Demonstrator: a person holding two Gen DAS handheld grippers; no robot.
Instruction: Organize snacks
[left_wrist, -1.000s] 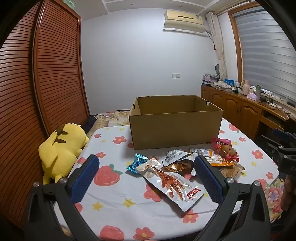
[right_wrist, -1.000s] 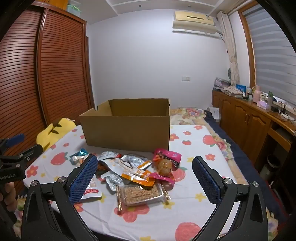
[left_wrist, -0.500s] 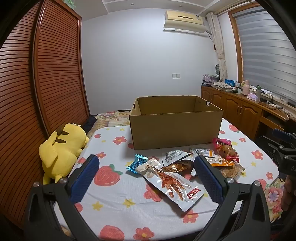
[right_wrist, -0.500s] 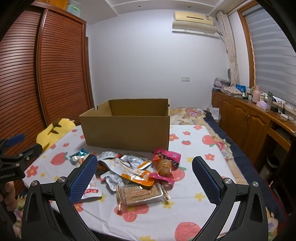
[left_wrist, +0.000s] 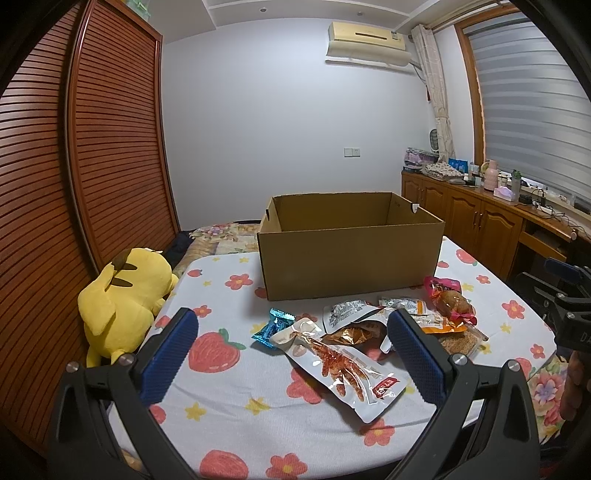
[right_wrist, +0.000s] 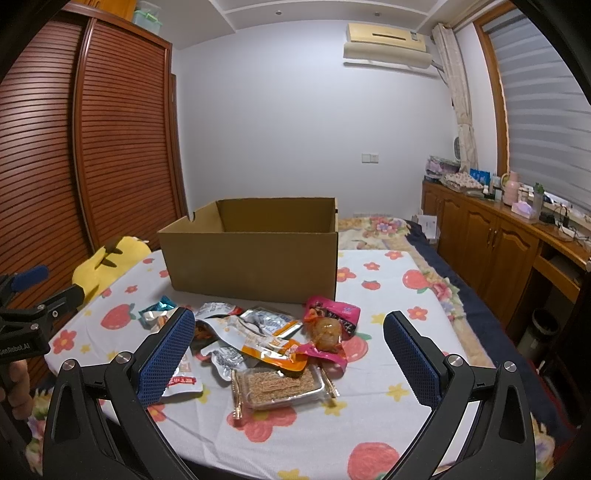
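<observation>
An open cardboard box (left_wrist: 351, 254) (right_wrist: 255, 258) stands at the back of a table with a strawberry-print cloth (left_wrist: 236, 391). Several snack packs lie in front of it: a clear pouch of red chicken feet (left_wrist: 340, 369), a blue wrapper (left_wrist: 273, 328), an orange pack (right_wrist: 266, 339), a pink pack with a brown bun (right_wrist: 328, 325) and a clear tray of crumbly bars (right_wrist: 277, 384). My left gripper (left_wrist: 291, 354) hangs open above the near-left packs. My right gripper (right_wrist: 288, 354) hangs open above the tray. Neither touches anything.
A yellow plush toy (left_wrist: 122, 302) lies off the table's left edge by slatted wooden wardrobe doors (left_wrist: 74, 166). Wooden cabinets (right_wrist: 491, 251) with bottles run along the right wall under a window. A bed with a floral cover (right_wrist: 373, 229) sits behind the table.
</observation>
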